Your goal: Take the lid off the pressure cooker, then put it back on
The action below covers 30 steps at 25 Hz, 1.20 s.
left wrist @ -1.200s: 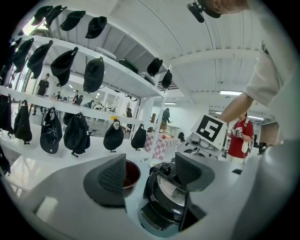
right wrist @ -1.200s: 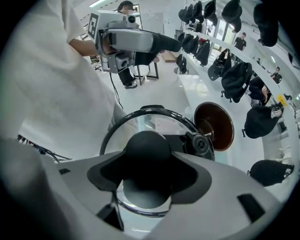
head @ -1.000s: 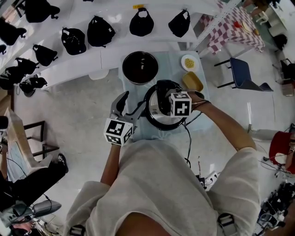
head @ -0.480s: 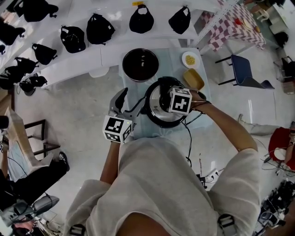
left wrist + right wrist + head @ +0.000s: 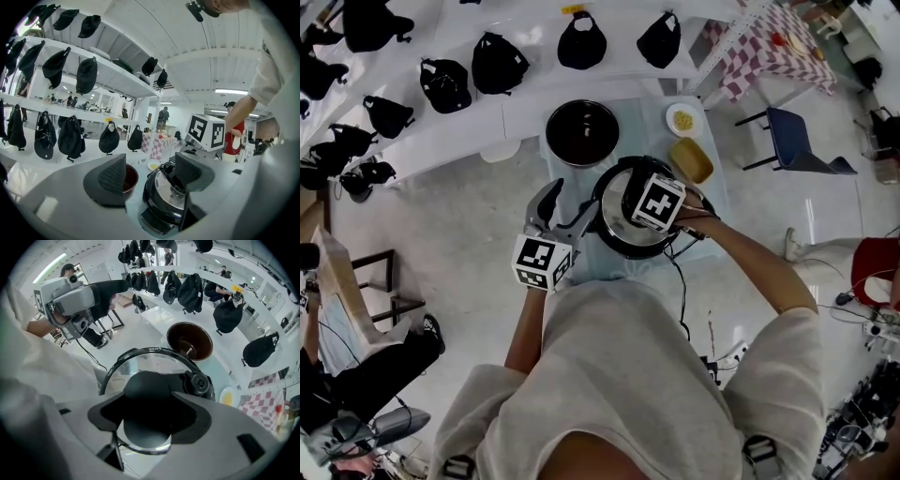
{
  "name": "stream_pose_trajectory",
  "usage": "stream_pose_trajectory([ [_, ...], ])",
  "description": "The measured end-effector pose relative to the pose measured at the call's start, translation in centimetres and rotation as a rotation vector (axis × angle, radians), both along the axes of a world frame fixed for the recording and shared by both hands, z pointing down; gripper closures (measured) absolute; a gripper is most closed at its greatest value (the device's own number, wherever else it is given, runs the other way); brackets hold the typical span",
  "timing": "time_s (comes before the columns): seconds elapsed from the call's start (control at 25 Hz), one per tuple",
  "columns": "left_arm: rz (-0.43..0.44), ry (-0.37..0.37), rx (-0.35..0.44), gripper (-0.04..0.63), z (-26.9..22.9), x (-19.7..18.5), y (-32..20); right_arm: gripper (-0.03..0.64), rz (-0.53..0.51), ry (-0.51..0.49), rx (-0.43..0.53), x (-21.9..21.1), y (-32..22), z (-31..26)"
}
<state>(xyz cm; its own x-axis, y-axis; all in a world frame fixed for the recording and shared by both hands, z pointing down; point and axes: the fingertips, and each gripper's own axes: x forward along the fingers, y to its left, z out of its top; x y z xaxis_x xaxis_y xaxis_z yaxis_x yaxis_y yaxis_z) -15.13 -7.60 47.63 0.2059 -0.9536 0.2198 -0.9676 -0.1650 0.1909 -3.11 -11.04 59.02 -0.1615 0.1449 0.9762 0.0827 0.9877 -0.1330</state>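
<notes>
The black pressure cooker (image 5: 614,236) stands on a small pale table, with its glass lid (image 5: 137,363) on top. My right gripper (image 5: 649,208) comes down onto the lid from above. In the right gripper view, my right gripper (image 5: 150,414) is shut on the lid's round black knob (image 5: 147,383). My left gripper (image 5: 564,214) stays open at the cooker's left side. In the left gripper view, the cooker (image 5: 161,206) sits low between and beyond the spread jaws of my left gripper (image 5: 150,177). I cannot tell whether the lid is raised off the pot.
A dark empty bowl (image 5: 582,133) stands just behind the cooker. A white plate of yellow food (image 5: 684,120) and a yellow dish (image 5: 692,161) sit at the back right. A cable (image 5: 682,291) hangs off the table's near edge. Shelves with black bags (image 5: 492,61) run behind.
My right gripper has twisted on the lid knob and shifted slightly left and away, its marker cube now turned. The left gripper has hardly moved.
</notes>
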Motion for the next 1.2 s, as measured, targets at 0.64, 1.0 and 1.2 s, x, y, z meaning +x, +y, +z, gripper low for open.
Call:
stream_pose_trajectory([
  [0.64, 0.032, -0.009, 0.010, 0.284, -0.5, 0.6, -0.3, 0.347, -0.005, -0.009, 0.038, 0.0, -1.4, -3.1],
  [1.0, 0.145, -0.010, 0.025, 0.284, -1.0, 4.3, -3.0, 0.347, 0.125, -0.062, 0.064, 4.1, -4.1, -5.7],
  [1.2, 0.282, -0.006, 0.032, 0.284, -1.1, 9.1, -5.3, 0.347, 0.287, -0.063, 0.092, 10.3, -6.3, -6.8],
])
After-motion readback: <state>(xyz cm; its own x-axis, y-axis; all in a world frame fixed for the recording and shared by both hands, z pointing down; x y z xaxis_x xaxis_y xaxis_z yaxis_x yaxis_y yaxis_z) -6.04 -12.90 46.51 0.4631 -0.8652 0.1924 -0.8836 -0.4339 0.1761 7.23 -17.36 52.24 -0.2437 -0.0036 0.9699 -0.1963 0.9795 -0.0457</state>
